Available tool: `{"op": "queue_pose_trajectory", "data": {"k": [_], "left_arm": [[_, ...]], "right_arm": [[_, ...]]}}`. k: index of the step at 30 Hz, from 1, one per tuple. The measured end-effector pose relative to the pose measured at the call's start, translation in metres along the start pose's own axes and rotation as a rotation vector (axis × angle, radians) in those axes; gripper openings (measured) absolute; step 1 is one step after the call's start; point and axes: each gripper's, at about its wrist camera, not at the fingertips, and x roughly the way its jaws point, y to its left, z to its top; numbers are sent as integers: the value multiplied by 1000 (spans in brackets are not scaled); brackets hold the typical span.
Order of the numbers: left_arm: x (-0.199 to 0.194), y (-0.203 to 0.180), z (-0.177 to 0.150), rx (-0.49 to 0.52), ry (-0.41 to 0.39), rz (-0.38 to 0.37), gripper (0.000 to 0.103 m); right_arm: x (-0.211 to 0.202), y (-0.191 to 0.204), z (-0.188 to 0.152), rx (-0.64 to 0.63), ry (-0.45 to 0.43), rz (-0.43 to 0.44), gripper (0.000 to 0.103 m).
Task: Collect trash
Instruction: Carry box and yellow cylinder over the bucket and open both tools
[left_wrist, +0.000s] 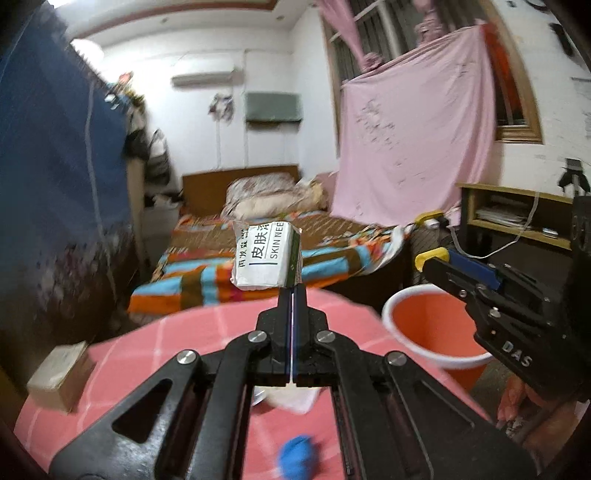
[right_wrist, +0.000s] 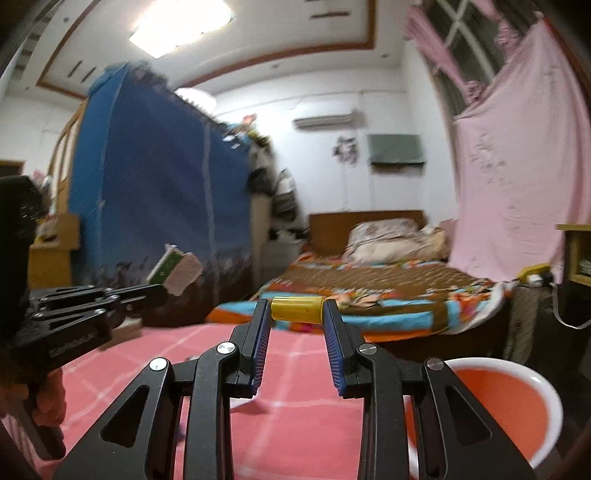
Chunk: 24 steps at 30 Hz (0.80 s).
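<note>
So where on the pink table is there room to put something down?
Bare pink tablecloth lies between the beige box and the left gripper. Nearer, the white tissue and blue scrap crowd it.

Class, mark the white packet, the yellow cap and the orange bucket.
white packet (left_wrist: 264, 256): left wrist view, printed front face.
yellow cap (right_wrist: 297, 310): right wrist view, side wall.
orange bucket (left_wrist: 428, 326): left wrist view, inner wall.

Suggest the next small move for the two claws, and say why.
Probably swing the right claw rightward over the orange plastic bucket and open it. It grips a small yellow cylinder above the pink checked tablecloth, nearest the bucket. The left claw pinches a white printed packet and could follow.
</note>
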Motion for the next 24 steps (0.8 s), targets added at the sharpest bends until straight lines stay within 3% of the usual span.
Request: {"op": "queue_pose_trajectory", "data": {"k": [5,11,17,24], "left_arm": [[9,-40,12,66,-41,-87,0],[28,-80,18,88,-25,-192,0],[50,-99,15,78,35,-266,0],[92,-122,10,40,176,-336,0]], "right_arm": [[-7,-37,-3,48,-3,-129,27],[-13,-73,-12,130,8,-226,27],[-26,-108,-24,216,40,-308,27],[-25,-137,-43,308,127,-383,27]]}}
